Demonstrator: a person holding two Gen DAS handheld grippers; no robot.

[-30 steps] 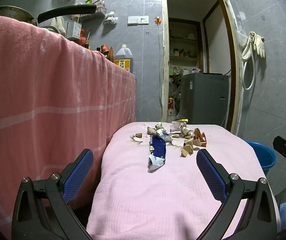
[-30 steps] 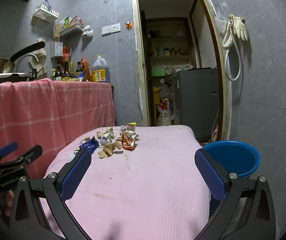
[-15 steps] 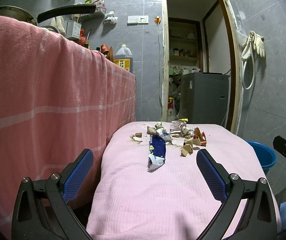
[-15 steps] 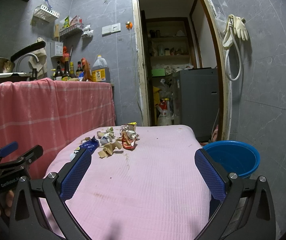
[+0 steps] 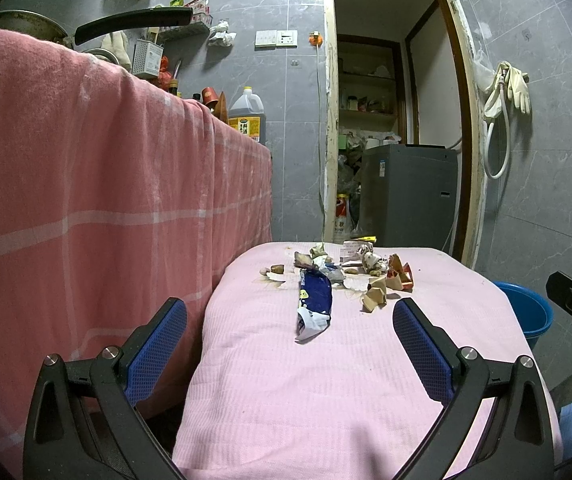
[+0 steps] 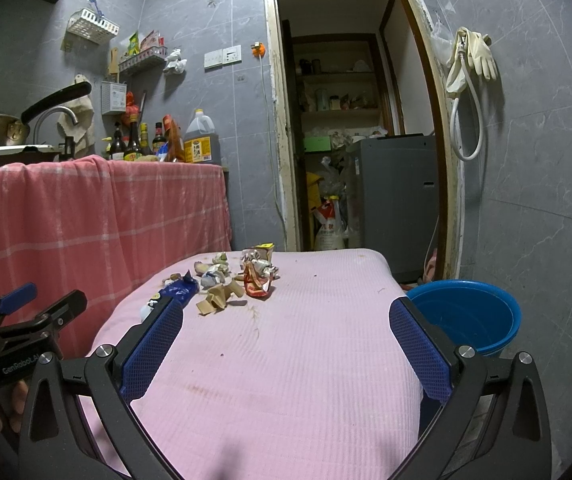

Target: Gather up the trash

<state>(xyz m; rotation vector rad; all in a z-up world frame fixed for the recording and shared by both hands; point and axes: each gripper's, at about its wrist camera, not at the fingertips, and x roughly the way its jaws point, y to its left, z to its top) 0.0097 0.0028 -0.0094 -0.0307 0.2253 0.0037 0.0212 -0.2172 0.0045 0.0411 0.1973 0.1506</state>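
Observation:
A heap of trash lies at the far end of a pink-covered table [image 5: 326, 392] [image 6: 286, 360]: a blue snack wrapper [image 5: 314, 300] [image 6: 178, 291], crumpled brown paper [image 5: 375, 298] [image 6: 216, 298], a red-and-orange wrapper [image 5: 400, 276] [image 6: 258, 282] and several small scraps. My left gripper [image 5: 290, 344] hovers open over the near end, well short of the blue wrapper. My right gripper [image 6: 286, 340] is open too, nothing between its fingers. A blue bucket [image 6: 466, 316] [image 5: 526, 312] stands on the floor at the table's right side.
A counter draped in a pink checked cloth [image 5: 86, 200] [image 6: 106, 216] rises left of the table, with bottles and a pan on top. Behind is an open doorway with a grey appliance [image 5: 410, 196] [image 6: 394, 200]. Rubber gloves and a hose [image 6: 470, 80] hang on the right wall.

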